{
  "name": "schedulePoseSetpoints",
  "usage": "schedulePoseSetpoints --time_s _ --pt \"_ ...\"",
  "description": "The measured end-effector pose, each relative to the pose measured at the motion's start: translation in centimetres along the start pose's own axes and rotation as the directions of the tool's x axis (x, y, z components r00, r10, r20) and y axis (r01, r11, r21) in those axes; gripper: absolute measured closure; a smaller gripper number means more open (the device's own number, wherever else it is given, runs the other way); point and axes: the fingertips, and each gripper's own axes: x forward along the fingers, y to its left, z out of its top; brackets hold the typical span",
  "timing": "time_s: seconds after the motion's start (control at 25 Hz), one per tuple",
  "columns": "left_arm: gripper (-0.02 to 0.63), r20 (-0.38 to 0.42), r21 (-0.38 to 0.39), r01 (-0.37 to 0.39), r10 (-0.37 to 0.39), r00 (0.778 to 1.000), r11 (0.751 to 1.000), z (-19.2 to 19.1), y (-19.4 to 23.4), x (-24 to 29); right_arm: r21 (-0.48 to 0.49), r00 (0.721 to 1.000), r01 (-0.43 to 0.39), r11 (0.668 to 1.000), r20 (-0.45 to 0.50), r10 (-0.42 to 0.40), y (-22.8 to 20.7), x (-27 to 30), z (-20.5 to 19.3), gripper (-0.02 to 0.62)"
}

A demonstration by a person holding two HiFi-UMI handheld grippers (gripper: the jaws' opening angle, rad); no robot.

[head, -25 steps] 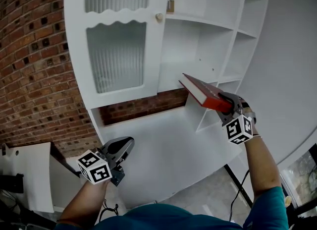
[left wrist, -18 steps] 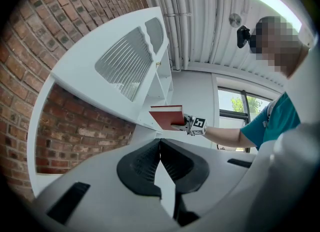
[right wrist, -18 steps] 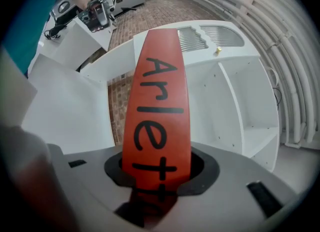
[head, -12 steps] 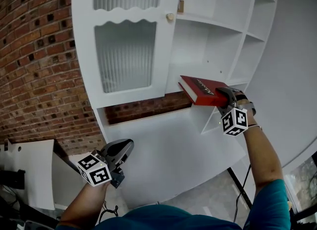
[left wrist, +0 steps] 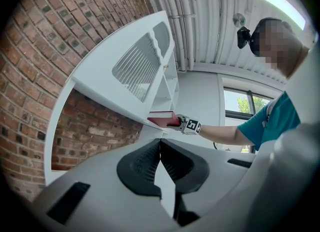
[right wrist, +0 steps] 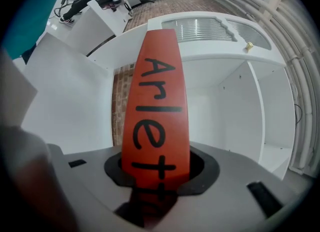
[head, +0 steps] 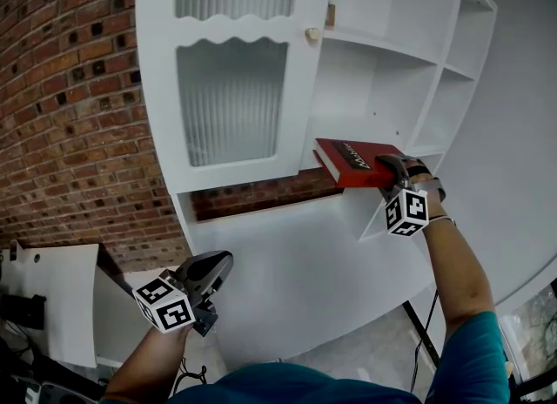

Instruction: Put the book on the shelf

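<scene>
A red book (head: 352,164) with black lettering lies nearly flat in my right gripper (head: 393,170), whose jaws are shut on its near end. The book's far end reaches the open lower compartment of the white shelf unit (head: 374,89). In the right gripper view the red book (right wrist: 156,111) fills the middle, pointing into the white shelf unit (right wrist: 220,106). My left gripper (head: 209,270) hangs low at the left, shut on nothing; in its own view the left gripper (left wrist: 160,146) has its pads together, with the red book (left wrist: 162,121) far off.
The shelf unit has a ribbed glass door (head: 231,97) with a small knob (head: 312,34) at its left. A brick wall (head: 70,115) stands behind. A white desktop (head: 296,263) runs below the shelf. A white cabinet (head: 52,298) sits at lower left.
My right gripper has carried the book up and leftward to the shelf opening and rolled it from tilted to nearly flat. The left gripper has drifted slightly down.
</scene>
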Motion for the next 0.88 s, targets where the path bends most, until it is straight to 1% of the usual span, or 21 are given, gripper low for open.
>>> schedulePoseSetpoints --time_s 0.16,0.44,0.72,0.88 --pt "0.591 -0.002 -0.004 -0.009 0.009 1.000 1.000 -0.1 0.3 -0.2 -0.043 1.000 -0.013 0.999 0.004 0.013 0.1 1.1 0.3 0.419" --pt "0.591 0.001 -0.012 -0.022 0.022 1.000 1.000 -0.2 0.7 -0.6 -0.030 0.999 -0.021 0.999 0.029 0.022 0.0 2.9 0.9 0.414" --pt "0.591 0.004 -0.015 -0.043 0.043 0.999 0.999 -0.4 1.4 -1.3 -0.013 0.993 -0.095 0.995 0.073 0.096 0.9 4.5 1.7 0.377" --pt "0.591 0.002 -0.017 -0.054 0.054 0.999 0.998 -0.5 1.9 -1.5 -0.015 0.990 -0.115 0.993 0.080 0.116 0.9 5.5 1.9 0.365"
